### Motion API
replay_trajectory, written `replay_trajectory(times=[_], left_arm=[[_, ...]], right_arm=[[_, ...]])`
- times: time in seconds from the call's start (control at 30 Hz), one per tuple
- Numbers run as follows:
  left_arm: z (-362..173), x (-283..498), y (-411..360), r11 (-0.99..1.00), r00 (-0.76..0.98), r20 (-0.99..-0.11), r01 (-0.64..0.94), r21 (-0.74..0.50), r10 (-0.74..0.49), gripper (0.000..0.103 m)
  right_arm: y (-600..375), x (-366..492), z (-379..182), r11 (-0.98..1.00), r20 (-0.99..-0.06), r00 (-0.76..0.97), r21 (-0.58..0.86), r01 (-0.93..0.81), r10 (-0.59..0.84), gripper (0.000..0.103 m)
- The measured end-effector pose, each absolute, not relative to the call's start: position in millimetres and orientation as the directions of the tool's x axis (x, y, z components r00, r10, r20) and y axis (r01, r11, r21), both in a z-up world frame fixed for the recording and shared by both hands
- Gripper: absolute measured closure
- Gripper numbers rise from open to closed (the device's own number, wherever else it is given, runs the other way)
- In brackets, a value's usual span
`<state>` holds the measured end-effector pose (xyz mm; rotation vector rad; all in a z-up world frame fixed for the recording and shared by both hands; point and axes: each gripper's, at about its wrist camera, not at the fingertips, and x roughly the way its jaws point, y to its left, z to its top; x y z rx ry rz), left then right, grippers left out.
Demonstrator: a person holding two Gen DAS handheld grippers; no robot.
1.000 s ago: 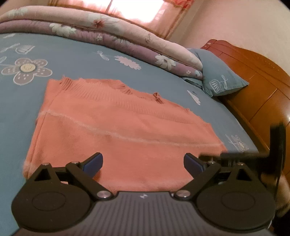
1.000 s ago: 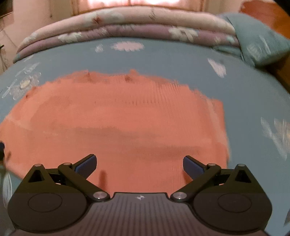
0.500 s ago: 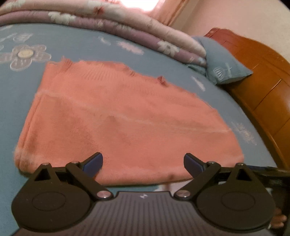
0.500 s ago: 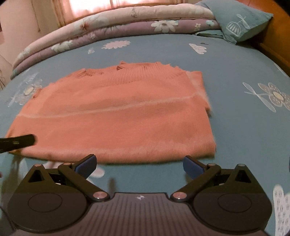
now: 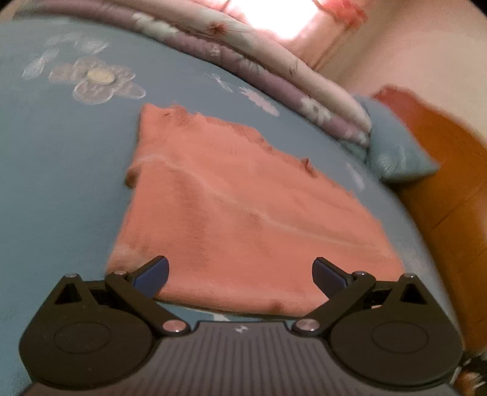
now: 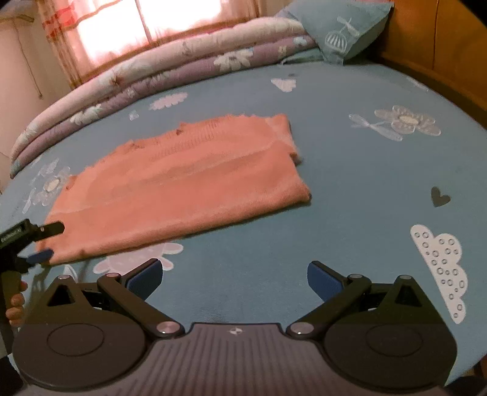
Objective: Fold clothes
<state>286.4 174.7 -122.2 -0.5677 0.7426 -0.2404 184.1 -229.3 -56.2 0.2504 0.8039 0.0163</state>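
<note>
Bed sheet (image 6: 359, 189): open blue surface right of and in front of the folded sweater (image 6: 182, 182); nothing stands on it there.
Sweater: lies flat and low; passable above.
Left gripper (image 6: 39, 243): jaws apart at the sweater's near left corner, occupying that approach.
Right gripper (image 6: 234, 280): jaws spread wide, over bare sheet, clear of the sweater's near edge.
Far side: rolled quilts (image 6: 146, 76) form a raised barrier along the sheet's back edge.
Far right corner: pillow (image 6: 338, 27) against the quilts.
Right side: wooden headboard (image 5: 450, 195) walls off the bed edge.
Left of sweater: bare sheet (image 5: 61, 182), unobstructed.
</note>
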Motion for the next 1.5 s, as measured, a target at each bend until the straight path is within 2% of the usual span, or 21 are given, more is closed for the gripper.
replay_trajectory(times=[0.1, 0.27, 0.37, 0.43, 0.5, 0.57, 0.63, 0.73, 0.87, 1.03, 1.07, 1.1, 1.13, 1.23, 1.3, 1.37, 1.43, 1.5], left_arm=[[-107.7, 274.9, 194.2, 0.786, 0.745, -0.517, 0.014, -0.619, -0.42, 0.003], [-98.6, 264.2, 218.4, 0.701, 0.807, -0.38, 0.059, -0.711, -0.453, 0.003], [-116.8, 276.6, 215.7, 0.583, 0.741, -0.324, 0.11, -0.805, -0.587, 0.003], [-125.6, 284.4, 206.1, 0.591, 0.707, -0.356, 0.108, -0.8, -0.611, 0.003], [-129.7, 286.9, 201.9, 0.688, 0.724, -0.467, 0.014, -0.725, -0.507, 0.003], [-133.3, 288.5, 208.5, 0.714, 0.725, -0.507, -0.03, -0.7, -0.467, 0.006], [-130.2, 282.1, 224.7, 0.638, 0.75, -0.442, -0.035, -0.769, -0.492, 0.006], [-115.8, 270.4, 244.3, 0.634, 0.816, -0.379, -0.02, -0.773, -0.437, 0.005], [-125.6, 275.9, 249.7, 0.564, 0.82, -0.312, 0.016, -0.825, -0.48, 0.005], [-138.8, 292.8, 234.4, 0.683, 0.795, -0.444, -0.051, -0.729, -0.414, 0.007], [-139.0, 294.4, 231.3, 0.695, 0.793, -0.447, -0.042, -0.718, -0.415, 0.012], [-139.3, 295.9, 228.2, 0.707, 0.79, -0.451, -0.032, -0.707, -0.415, 0.034], [-137.3, 294.5, 228.1, 0.717, 0.789, -0.455, -0.027, -0.696, -0.412, 0.045], [-133.6, 296.9, 215.7, 0.822, 0.774, -0.546, -0.06, -0.567, -0.321, 0.052], [-134.1, 298.8, 207.5, 0.88, 0.759, -0.614, -0.123, -0.459, -0.214, 0.058], [-125.5, 291.4, 208.4, 0.89, 0.761, -0.621, -0.135, -0.435, -0.188, 0.057], [-112.4, 283.7, 205.7, 0.888, 0.782, -0.594, -0.121, -0.444, -0.19, 0.05], [-96.1, 274.3, 199.5, 0.886, 0.805, -0.541, -0.041, -0.461, -0.244, 0.028]], right_arm=[[-222.6, 177.2, -49.0, 0.97, -0.694, 0.709, 0.236, 0.063, 0.122, 0.0], [-208.5, 171.0, -45.7, 0.972, -0.691, 0.71, 0.23, 0.035, 0.138, 0.0], [-202.7, 168.3, -47.2, 0.973, -0.694, 0.705, 0.228, 0.02, 0.148, 0.0], [-201.6, 167.0, -48.6, 0.973, -0.696, 0.702, 0.229, 0.021, 0.148, 0.0], [-203.2, 163.9, -48.7, 0.971, -0.694, 0.704, 0.239, 0.028, 0.151, 0.0], [-206.7, 159.8, -49.1, 0.968, -0.689, 0.708, 0.25, 0.035, 0.153, 0.0], [-210.8, 157.4, -50.9, 0.968, -0.693, 0.706, 0.247, 0.04, 0.148, 0.0], [-218.6, 159.4, -57.7, 0.964, -0.703, 0.695, 0.261, 0.057, 0.149, 0.0], [-226.1, 168.7, -71.2, 0.945, -0.725, 0.667, 0.312, 0.096, 0.172, 0.0], [-221.6, 171.3, -73.6, 0.943, -0.722, 0.665, 0.322, 0.083, 0.188, 0.0], [-220.1, 170.8, -72.7, 0.949, -0.721, 0.67, 0.307, 0.076, 0.179, 0.0], [-218.6, 170.4, -71.5, 0.955, -0.72, 0.673, 0.288, 0.07, 0.168, 0.0], [-217.3, 170.0, -70.7, 0.96, -0.719, 0.676, 0.272, 0.064, 0.159, 0.0], [-214.9, 167.7, -68.9, 0.965, -0.715, 0.681, 0.258, 0.047, 0.158, 0.0], [-214.9, 166.2, -67.8, 0.964, -0.715, 0.679, 0.261, 0.04, 0.166, 0.0], [-216.0, 163.2, -65.3, 0.965, -0.709, 0.685, 0.259, 0.035, 0.166, 0.0], [-217.4, 159.5, -62.6, 0.966, -0.701, 0.694, 0.257, 0.03, 0.165, 0.0], [-219.0, 156.8, -62.1, 0.965, -0.689, 0.705, 0.261, 0.022, 0.17, 0.0]])
